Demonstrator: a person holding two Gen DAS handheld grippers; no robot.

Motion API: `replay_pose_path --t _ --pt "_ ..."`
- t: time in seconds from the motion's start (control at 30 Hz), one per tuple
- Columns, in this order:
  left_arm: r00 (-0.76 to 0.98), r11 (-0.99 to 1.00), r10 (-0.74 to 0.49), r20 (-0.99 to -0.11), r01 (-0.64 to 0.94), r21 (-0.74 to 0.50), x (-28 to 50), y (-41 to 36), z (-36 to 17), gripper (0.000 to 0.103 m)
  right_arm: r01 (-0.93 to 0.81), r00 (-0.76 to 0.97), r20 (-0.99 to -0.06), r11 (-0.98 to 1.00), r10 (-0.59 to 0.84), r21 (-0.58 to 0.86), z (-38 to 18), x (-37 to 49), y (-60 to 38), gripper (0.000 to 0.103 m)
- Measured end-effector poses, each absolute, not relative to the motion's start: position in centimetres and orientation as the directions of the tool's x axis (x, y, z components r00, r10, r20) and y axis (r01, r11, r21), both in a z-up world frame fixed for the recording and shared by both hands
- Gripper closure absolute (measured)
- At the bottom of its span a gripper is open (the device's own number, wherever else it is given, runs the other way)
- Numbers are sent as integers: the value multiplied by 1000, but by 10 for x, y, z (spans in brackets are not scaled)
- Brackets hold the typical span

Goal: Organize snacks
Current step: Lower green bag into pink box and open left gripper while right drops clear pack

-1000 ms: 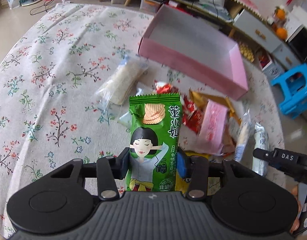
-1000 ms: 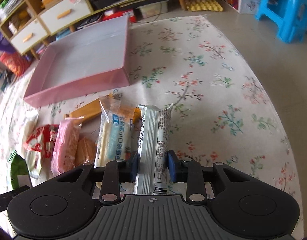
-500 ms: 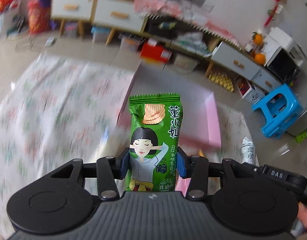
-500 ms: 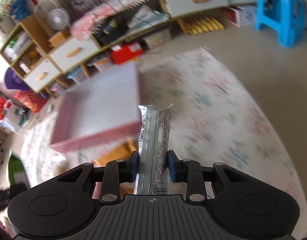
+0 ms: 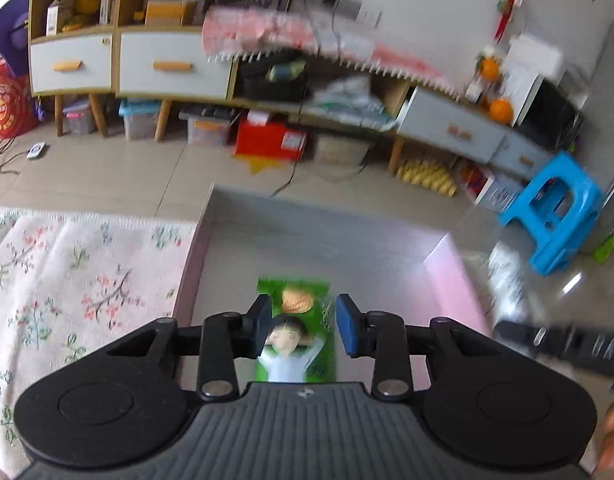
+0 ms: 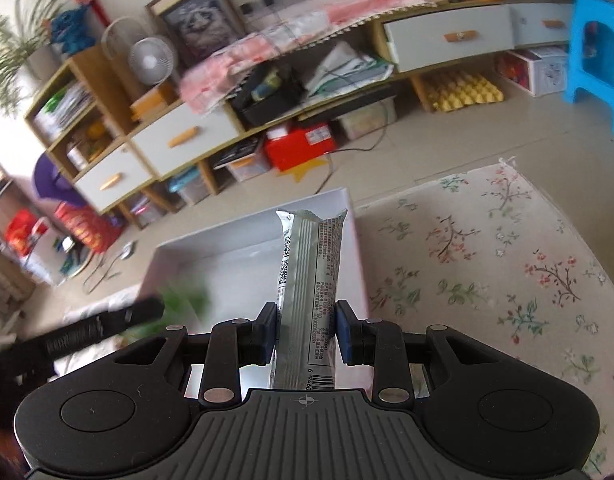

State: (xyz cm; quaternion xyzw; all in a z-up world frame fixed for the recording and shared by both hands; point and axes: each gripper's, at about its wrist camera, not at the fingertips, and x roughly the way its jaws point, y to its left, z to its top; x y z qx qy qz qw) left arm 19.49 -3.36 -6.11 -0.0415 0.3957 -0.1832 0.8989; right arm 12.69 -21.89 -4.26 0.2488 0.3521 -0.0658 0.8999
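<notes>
Left wrist view: the green snack packet (image 5: 294, 328) lies blurred below and between the parted fingers of the left gripper (image 5: 303, 330), inside the pink box (image 5: 453, 276). Neither pad appears to touch it, so the packet is judged released; whether it has settled on the box floor cannot be told through the blur. The open stance suits a drop directly over the container.

Right wrist view: the right gripper (image 6: 305, 338) is closed on the silver wrapped bar (image 6: 309, 292), held near its lower end, long axis pointing forward along the fingers. The bar's far end hangs over the box interior, close to the right wall. That position is judged a staging point for a second deposit.

1 item is in the box, 1 in hand. The box sits on a floral tablecloth (image 6: 507, 264), with shelving and a blue stool (image 5: 555, 220) beyond.
</notes>
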Motion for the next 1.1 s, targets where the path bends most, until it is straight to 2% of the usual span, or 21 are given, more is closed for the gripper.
replay_pose_path --t 0.07,0.2,0.3,0.37,0.43,0.5,0.73,0.77,0.8,0.83,0.9,0.97,1.07,1.1 --pt "609 938 -336 -718 284 -197 192 -33 -66 77 307 749 -661 857 51 414 -49 132 -223 74" --pt "601 940 -316 -734 305 -154 185 -30 -60 73 287 728 -685 897 24 337 -58 144 -211 70" --pt "584 945 -292 -757 296 -136 179 -28 -62 63 303 731 -682 900 -10 312 -60 147 -209 69" --pt "562 945 -289 -775 297 -137 178 -26 -64 49 312 728 -685 893 -5 324 -61 147 -211 68" --pt "548 952 -271 -791 274 -137 175 -21 -64 45 317 722 -692 891 -3 326 -60 146 -214 68" --pt "532 953 -281 -799 255 -166 175 -16 -63 47 319 724 -690 887 -1 333 -57 142 -217 68" --pt "493 952 -271 -826 262 -156 167 -14 -61 48 297 679 -733 906 23 303 -57 133 -213 67" --pt "491 952 -266 -829 270 -145 166 -15 -62 48 297 676 -736 903 31 311 -56 131 -213 67" --pt "493 953 -257 -831 274 -132 164 -17 -62 48 295 669 -742 900 46 321 -54 130 -213 62" --pt "502 956 -245 -829 266 -122 163 -17 -60 47 291 661 -748 899 59 328 -52 128 -213 57" --pt "545 955 -266 -795 260 -141 160 -11 -51 45 281 663 -745 900 68 333 -49 121 -211 55" --pt "581 956 -285 -763 233 -179 158 -1 -39 31 268 661 -747 907 71 323 -42 115 -209 55" --pt "631 966 -259 -731 168 -197 149 9 -18 28 254 682 -727 907 79 336 -25 102 -207 54" --pt "641 970 -242 -728 151 -189 146 9 -12 27 248 687 -721 903 92 351 -20 98 -207 49"
